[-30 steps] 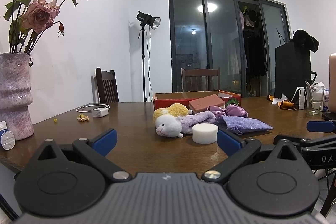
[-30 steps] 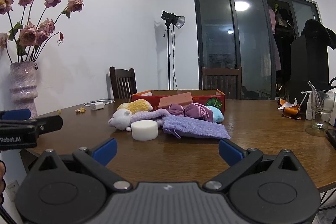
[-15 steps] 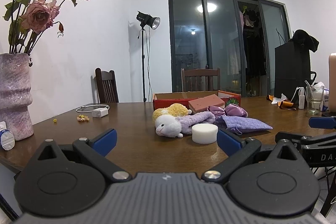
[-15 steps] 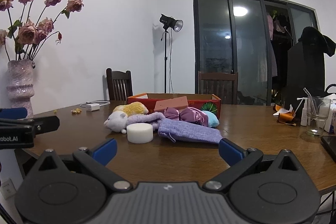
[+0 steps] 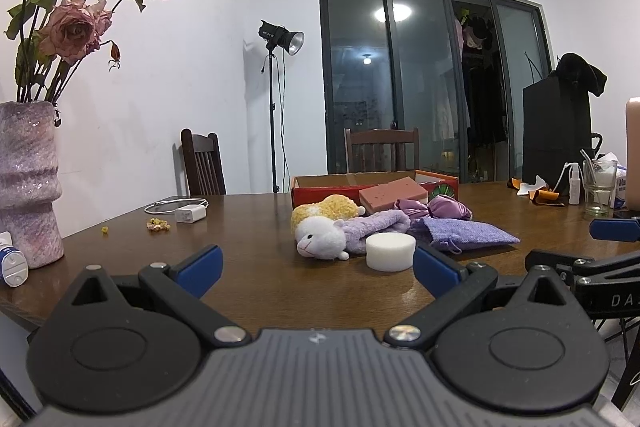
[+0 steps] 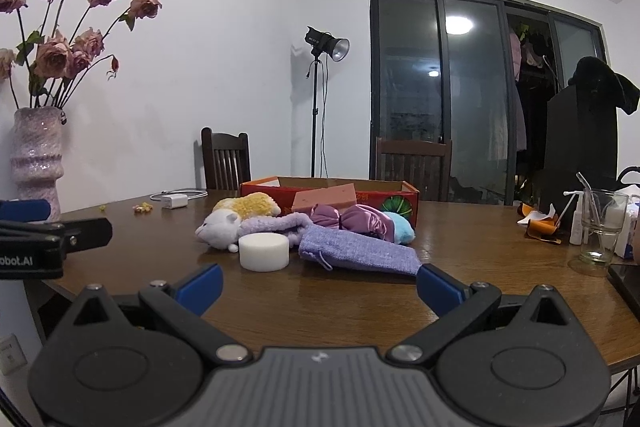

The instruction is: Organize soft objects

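Hovering spread-wide, both grippers empty; soft pile mid-frame outside red box (sorting seemingly unstarted).

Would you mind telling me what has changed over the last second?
Only the right gripper moved: it rose slightly and eased toward the soft pile, staying open and empty. The left gripper held still, also open. The white sponge, plush toy and purple pouch lie untouched.
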Motion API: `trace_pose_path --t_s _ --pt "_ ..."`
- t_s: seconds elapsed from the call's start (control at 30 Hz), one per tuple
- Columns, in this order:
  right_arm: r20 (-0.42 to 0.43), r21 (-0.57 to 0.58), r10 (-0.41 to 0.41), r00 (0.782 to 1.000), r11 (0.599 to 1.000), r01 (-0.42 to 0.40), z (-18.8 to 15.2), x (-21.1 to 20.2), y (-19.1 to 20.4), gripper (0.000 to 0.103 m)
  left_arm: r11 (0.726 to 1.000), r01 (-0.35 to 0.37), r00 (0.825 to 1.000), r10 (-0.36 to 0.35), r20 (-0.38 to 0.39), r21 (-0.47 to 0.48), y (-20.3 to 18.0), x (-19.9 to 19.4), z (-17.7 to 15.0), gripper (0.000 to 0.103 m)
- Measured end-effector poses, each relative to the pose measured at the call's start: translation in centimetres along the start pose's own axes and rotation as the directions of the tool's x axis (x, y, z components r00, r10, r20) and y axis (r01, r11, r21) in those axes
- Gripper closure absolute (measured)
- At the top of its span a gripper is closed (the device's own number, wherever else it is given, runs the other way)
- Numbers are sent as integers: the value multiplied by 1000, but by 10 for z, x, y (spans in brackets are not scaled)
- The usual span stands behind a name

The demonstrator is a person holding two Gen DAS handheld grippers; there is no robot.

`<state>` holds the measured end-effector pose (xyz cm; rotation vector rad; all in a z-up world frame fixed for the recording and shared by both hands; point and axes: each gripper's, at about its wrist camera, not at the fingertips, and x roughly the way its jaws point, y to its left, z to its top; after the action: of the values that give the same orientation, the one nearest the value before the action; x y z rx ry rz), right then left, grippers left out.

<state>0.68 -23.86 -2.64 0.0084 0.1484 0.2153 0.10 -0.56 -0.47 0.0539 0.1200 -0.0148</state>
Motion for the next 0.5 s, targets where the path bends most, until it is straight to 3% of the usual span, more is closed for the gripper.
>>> trace_pose_path --t_s 0.5 --pt "-1 3 -1 1000 1000 1 0 0 0 0 1000 1 1000 -1 -3 1 0 0 0 0"
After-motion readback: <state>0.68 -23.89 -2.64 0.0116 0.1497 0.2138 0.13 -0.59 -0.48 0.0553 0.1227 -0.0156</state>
